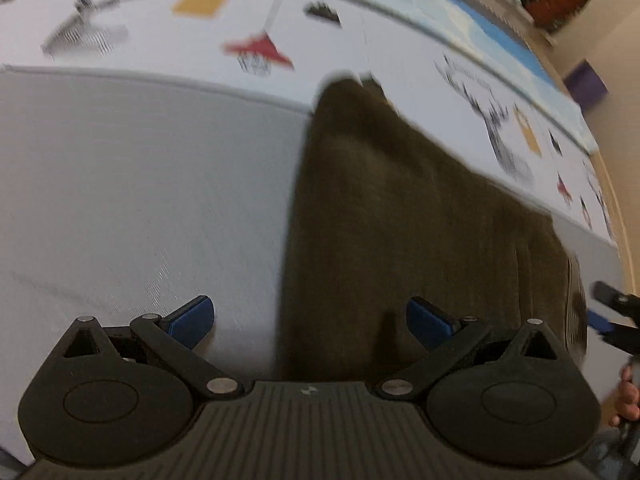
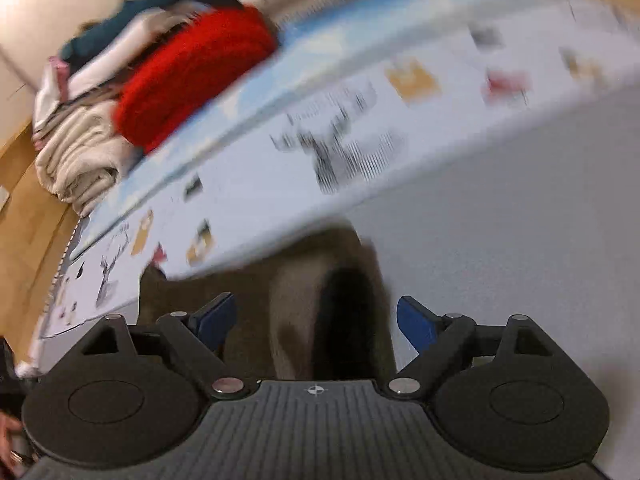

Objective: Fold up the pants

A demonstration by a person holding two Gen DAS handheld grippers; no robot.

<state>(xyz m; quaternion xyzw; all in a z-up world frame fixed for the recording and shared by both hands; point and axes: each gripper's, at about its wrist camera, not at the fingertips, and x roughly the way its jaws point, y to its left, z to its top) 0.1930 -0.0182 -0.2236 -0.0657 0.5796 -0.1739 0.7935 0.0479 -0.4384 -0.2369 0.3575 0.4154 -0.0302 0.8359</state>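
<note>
Dark olive-brown pants (image 1: 420, 216) lie flat in a long strip on the grey mat (image 1: 140, 184), running from near my left gripper toward the far printed mat. My left gripper (image 1: 310, 322) is open and empty, with the pants' left edge between its blue pads (image 1: 192, 320). In the right wrist view the pants (image 2: 320, 300) lie just ahead of my open, empty right gripper (image 2: 316, 322). The right gripper also shows in the left wrist view (image 1: 612, 316), at the pants' right end.
A white play mat with printed pictures (image 1: 248, 20) and a blue border lies beyond the grey mat. A pile of folded clothes, with a red knit (image 2: 192, 72) on top, sits at the far left in the right wrist view. Wooden floor (image 2: 28, 220) surrounds the mats.
</note>
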